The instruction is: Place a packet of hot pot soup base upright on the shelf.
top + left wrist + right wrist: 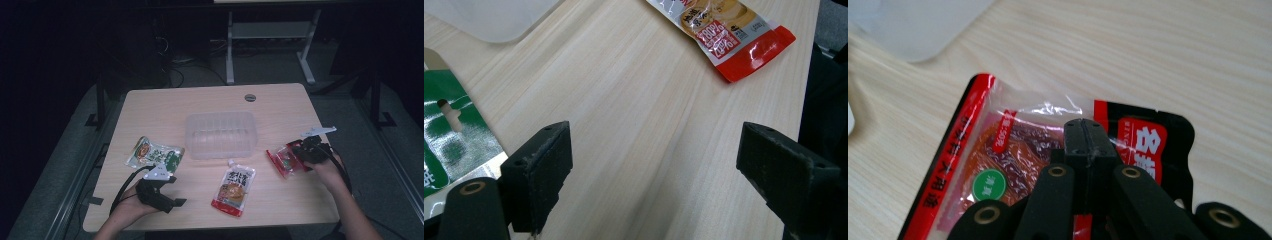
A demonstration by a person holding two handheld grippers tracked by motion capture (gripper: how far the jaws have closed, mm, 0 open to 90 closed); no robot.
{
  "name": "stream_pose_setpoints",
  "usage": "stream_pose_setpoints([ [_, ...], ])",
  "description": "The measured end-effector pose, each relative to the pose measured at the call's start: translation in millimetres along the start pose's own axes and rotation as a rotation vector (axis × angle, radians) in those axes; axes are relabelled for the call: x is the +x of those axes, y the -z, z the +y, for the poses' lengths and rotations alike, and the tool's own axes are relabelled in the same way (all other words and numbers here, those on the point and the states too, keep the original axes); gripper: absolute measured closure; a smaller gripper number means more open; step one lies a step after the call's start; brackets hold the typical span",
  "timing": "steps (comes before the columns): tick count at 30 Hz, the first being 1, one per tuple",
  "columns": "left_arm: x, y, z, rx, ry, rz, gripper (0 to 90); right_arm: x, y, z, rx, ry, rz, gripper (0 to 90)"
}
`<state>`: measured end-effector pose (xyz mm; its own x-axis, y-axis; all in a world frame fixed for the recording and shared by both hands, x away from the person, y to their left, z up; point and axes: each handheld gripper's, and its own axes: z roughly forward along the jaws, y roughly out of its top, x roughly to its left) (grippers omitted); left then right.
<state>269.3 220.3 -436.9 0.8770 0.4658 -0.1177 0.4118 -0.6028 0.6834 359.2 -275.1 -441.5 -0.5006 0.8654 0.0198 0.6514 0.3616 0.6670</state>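
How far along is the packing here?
Nothing is packed yet: the clear container holds no packet. In hand: the right tongs are shut on the red packet. Left: the green packet, the spouted pouch; left tongs open, idle.

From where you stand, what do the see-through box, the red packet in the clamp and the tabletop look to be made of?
The box looks like thin clear plastic, slightly frosted: the table shows through its walls. The red packet seems glossy plastic film, crinkled and catching glare, with a clear window; the right gripper is shut on it. The tabletop shows pale matte wood grain, possibly laminate.
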Motion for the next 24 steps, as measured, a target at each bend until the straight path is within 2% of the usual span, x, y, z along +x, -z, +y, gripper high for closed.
stream_pose_setpoints([
  [8, 0.0, -1.3, -0.4, -0.002, -0.001, 0.003, 14.2, 2.4, -5.8, -1.3, 0.036, 0.034, -0.011, 89.6],
  [24, -0.7, -2.6, -0.7, 0.004, -0.003, 0.003, 14.2, 14.0, -8.4, 0.1, 0.037, 0.065, 0.05, 89.7],
])
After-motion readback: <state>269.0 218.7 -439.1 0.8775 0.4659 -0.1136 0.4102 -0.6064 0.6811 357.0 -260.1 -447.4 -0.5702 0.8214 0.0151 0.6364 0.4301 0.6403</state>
